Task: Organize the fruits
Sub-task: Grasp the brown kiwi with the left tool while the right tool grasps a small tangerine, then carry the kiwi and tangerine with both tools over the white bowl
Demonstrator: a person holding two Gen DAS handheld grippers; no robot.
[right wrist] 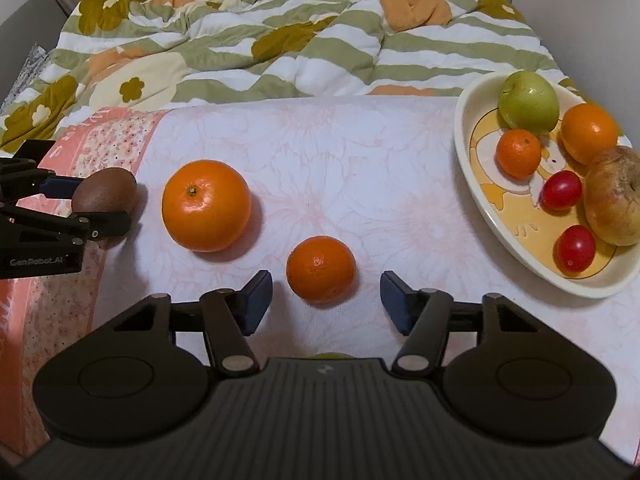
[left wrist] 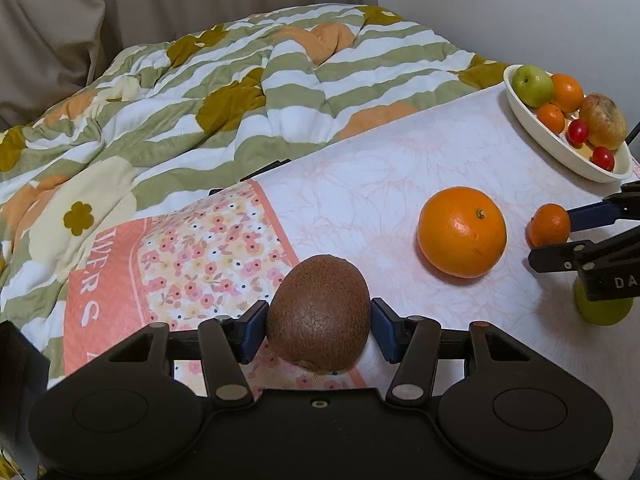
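Note:
My left gripper (left wrist: 320,322) is shut on a brown kiwi (left wrist: 319,312) at the left side of the table; it also shows in the right wrist view (right wrist: 105,195). My right gripper (right wrist: 326,300) is open, its pads on either side of a small mandarin (right wrist: 321,269) without touching it. A large orange (right wrist: 206,205) lies between the two grippers. A cream oval plate (right wrist: 468,168) at the right holds a green apple (right wrist: 528,100), two oranges, two red tomatoes and a brownish apple (right wrist: 614,196). A green fruit (left wrist: 602,310) lies under the right gripper.
The table carries a white and pink floral cloth (right wrist: 360,152). Behind it lies a bed with a rumpled green-striped quilt (right wrist: 280,40). A grey wall stands at the right, curtains at the back left.

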